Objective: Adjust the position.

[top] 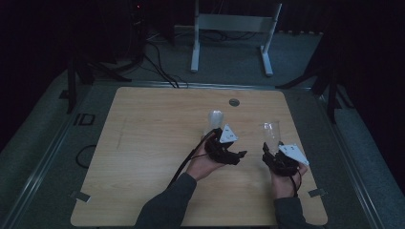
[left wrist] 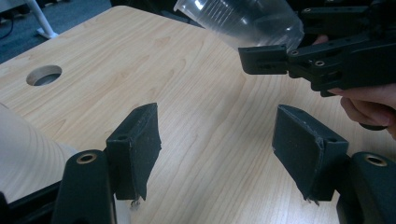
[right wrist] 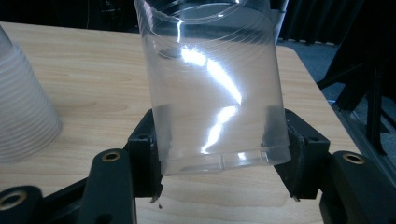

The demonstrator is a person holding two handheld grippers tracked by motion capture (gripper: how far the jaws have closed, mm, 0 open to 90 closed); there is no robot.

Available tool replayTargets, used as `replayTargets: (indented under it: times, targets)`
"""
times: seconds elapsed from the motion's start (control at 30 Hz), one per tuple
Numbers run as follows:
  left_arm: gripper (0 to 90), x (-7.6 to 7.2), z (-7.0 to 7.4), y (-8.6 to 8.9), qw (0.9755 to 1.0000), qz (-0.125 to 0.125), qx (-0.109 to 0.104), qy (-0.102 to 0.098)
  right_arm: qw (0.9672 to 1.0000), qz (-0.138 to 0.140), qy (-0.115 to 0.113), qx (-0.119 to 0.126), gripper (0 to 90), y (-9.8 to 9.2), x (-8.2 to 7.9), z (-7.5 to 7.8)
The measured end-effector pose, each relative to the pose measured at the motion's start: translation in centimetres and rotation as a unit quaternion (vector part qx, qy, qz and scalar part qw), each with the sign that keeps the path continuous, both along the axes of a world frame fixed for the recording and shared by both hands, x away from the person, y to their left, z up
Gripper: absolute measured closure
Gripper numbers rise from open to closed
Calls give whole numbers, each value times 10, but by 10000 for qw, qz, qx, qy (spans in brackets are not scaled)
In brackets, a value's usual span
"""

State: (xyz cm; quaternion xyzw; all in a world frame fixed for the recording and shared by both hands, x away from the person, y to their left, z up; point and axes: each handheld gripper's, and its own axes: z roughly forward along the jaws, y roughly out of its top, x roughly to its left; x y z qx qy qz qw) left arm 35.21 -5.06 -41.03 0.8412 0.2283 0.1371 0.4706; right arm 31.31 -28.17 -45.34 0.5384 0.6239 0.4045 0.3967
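Note:
My right gripper (right wrist: 217, 140) is shut on a clear plastic cup (right wrist: 210, 84), its pads pressing the cup's lower wall on both sides; the cup stands upright with its mouth up. From above, this cup (top: 271, 132) rises in front of the right gripper (top: 272, 151) near the table's right side. My left gripper (left wrist: 217, 135) is open and empty, pointing across at the right gripper (left wrist: 327, 58) and its cup (left wrist: 243, 21). A stack of whitish cups (top: 216, 119) stands mouth down just beyond the left gripper (top: 235, 151), outside its jaws, and appears as the stack (right wrist: 21, 102) at the left.
The wooden table (top: 143, 143) has a round cable hole (top: 234, 102) near its far edge. A white metal frame (top: 229, 28) and cables lie on the floor behind. Dark stands flank the table at both sides.

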Motion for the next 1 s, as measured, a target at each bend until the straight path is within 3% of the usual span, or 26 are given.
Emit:
replayTargets:
  times: [0.7, 1.0]
  targets:
    - [312, 7, 6, -12, 9998, 124, -143, 63, 9999, 7, -146, 39, 416, 0, -6, 4]
    - [310, 13, 8, -21, 9994, 166, -259, 179, 9998, -6, -182, -10, 416, 2, -7, 4]
